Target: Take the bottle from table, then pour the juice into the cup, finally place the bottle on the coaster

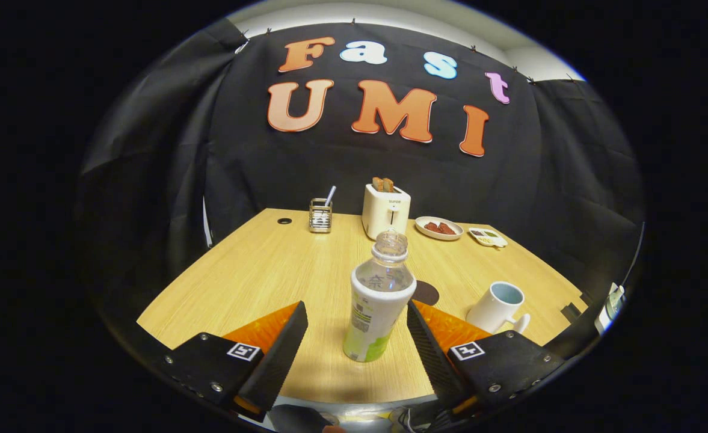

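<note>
Spread wide, the black two-finger tongs [357,337] flanked the clear plastic bottle with a white-and-green label [378,304], which stood upright and uncapped on the light wooden table [251,270], between the fingers [278,355] without either touching it. Just beyond the bottle lay a dark round coaster [427,293]; a white ceramic mug [498,308] stood near the right finger. Farther back were a cream toaster [385,210] and a small oval plate [439,228].

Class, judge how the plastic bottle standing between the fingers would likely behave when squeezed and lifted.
The bottle is tall on a narrow base, so a sideways nudge could tip it. Its clear upper part looks thin, so it may dent. With no cap on, it might spill. The hand-held gripper is open around it.
</note>
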`<state>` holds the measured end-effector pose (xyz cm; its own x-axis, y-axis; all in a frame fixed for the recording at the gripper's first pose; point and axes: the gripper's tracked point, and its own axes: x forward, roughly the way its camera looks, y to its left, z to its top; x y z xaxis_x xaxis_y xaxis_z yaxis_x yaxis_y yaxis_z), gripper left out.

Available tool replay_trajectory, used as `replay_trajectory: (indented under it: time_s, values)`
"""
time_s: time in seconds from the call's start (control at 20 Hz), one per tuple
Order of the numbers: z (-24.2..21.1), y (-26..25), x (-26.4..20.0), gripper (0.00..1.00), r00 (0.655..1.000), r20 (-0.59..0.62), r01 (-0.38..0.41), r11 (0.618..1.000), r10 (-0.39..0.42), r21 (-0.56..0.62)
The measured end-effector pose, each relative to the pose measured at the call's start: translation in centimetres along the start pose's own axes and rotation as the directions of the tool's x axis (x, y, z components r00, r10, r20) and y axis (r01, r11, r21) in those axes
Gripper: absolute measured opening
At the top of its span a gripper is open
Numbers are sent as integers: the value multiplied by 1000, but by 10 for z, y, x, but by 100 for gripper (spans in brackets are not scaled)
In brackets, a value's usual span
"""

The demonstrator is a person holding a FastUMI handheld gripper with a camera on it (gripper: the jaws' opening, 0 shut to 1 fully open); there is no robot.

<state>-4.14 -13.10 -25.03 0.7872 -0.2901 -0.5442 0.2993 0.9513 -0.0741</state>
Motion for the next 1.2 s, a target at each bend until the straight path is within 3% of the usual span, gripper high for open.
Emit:
replay_trajectory:
  time_s: [0.8,0.95,1.0,1.2]
  values:
    - [-32,-12,64,98,996,-82,35,999,-36,-10]
    - [-35,-10,75,86,996,-80,34,999,-35,-17]
    - [-33,-9,77,72,998,-62,24,1000,-24,0]
    - [-33,-15,75,61,996,-87,15,999,-12,32]
